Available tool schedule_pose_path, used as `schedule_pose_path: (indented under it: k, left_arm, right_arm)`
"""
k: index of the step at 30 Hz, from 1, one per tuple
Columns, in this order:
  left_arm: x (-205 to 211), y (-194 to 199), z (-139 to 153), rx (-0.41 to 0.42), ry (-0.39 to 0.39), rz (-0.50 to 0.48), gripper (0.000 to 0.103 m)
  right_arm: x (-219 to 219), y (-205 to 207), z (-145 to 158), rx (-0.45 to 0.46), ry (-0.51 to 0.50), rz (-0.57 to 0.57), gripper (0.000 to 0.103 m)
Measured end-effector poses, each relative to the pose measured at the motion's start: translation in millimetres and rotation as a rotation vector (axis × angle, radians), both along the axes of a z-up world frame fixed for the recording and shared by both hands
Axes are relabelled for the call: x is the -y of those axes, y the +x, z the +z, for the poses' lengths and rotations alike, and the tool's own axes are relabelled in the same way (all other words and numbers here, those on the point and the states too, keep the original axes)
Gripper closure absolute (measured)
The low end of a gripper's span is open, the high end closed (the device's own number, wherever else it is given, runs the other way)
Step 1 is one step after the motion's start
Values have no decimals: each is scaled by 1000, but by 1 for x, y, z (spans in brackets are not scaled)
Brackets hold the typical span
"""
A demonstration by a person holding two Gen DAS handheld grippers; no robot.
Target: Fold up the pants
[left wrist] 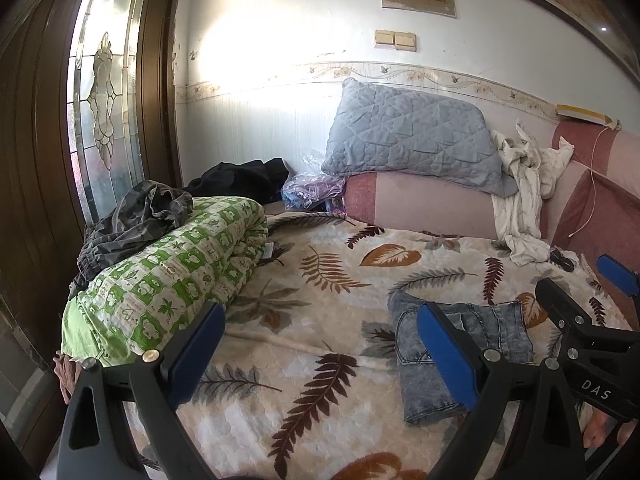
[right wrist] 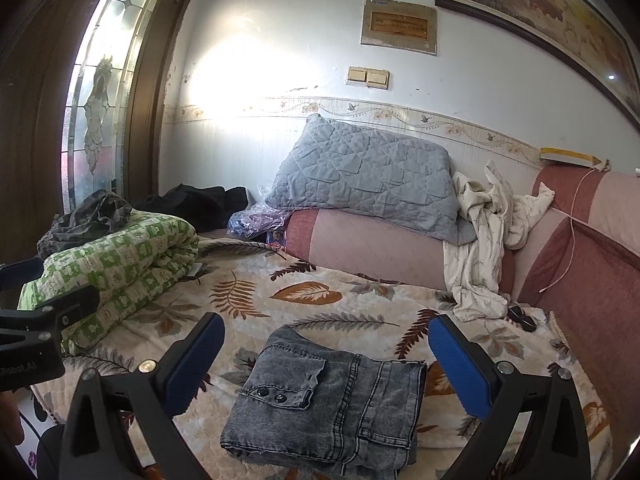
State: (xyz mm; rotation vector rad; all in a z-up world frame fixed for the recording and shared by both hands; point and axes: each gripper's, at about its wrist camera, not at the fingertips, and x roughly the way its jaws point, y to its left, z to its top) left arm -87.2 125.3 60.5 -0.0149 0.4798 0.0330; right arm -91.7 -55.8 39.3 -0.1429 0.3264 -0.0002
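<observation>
Jeans: a grey washed-denim pair (right wrist: 328, 404) lies folded into a compact, squarish bundle on the bed, directly ahead of the right gripper (right wrist: 326, 364) and framed between its two blue pads; a buttoned pocket flap faces up.

Right gripper: jaws spread wide and holding nothing, poised just short of the bundle, apparently because the fold looks finished and the cloth needs no grip.

Left gripper: (left wrist: 320, 354) also wide open and empty, standing off to the left of the jeans, which show past its right-hand pad (left wrist: 446, 358); it appears drawn aside to leave the bundle undisturbed.

Leaf-print blanket: (right wrist: 328, 300) spread flat under the jeans, giving the fold a smooth base.

Rolled green quilt: (left wrist: 168, 280) pushed to the far left of both grippers, with a camouflage garment (left wrist: 136, 220) heaped on top, seemingly parked clear of the folding area.

Grey quilted pillow: (right wrist: 368, 176) propped on the pink headrest (right wrist: 368, 248) beyond the grippers, a white garment (right wrist: 488, 232) draped beside it.

Progress: judged complete or nearly so; at most a final pat or squaring remains.
</observation>
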Motion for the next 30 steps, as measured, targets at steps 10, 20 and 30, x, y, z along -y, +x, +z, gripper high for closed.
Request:
schedule_pose_path:
  k: [10,20,30]
  left_arm:
    - [1,15,-8,-25,-1,2,6]
    - [-6,34,-17,-48,-16,16,6]
    - [-2,55,-29,-70,-19,-3,6]
  right_arm:
    - [6,12,-7,-20,13,-12,0]
    - [5,29,-12,-40,6,-17,0]
    - [8,52,-26,-84,21,-17,0]
